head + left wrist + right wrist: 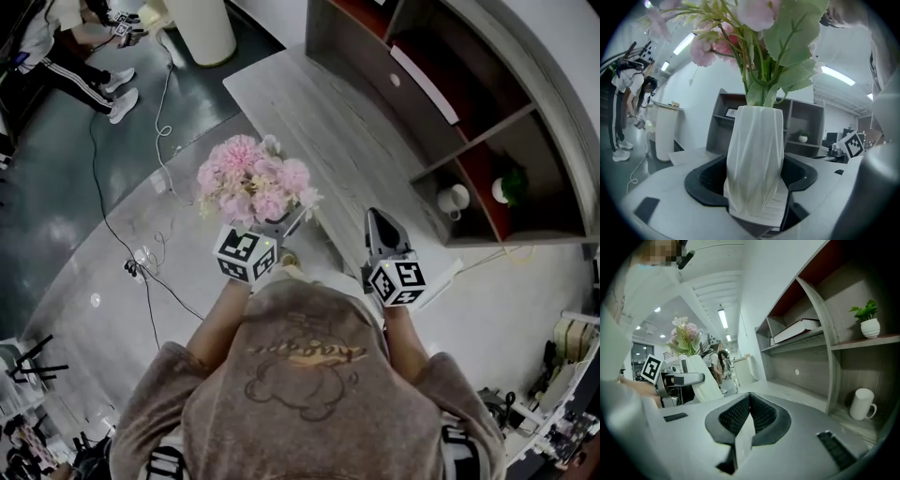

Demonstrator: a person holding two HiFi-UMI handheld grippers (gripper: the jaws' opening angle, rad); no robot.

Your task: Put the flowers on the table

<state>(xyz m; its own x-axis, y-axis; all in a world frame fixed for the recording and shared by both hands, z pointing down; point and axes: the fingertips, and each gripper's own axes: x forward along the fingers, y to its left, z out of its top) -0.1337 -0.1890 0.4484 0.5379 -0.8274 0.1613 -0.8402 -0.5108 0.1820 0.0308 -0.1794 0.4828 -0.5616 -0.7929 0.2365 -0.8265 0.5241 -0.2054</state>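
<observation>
L gripper jaws clamped on white vase, upright so pink flowers ride stable over table; R gripper jaws together, empty, alongside as spare.

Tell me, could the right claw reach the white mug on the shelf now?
Probably yes: the right claw is shut and empty, and the mug stands in an open shelf ahead with nothing between.

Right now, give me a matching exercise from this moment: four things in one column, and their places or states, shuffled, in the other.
Things:
1 vase of flowers
2 mug
3 potted plant
4 right gripper

Places or states:
a jaws together, nothing between them
b on the shelf board, above the mug
c clamped in the left gripper
d standing upright under that board

Pairs: 1-c, 2-d, 3-b, 4-a
</observation>
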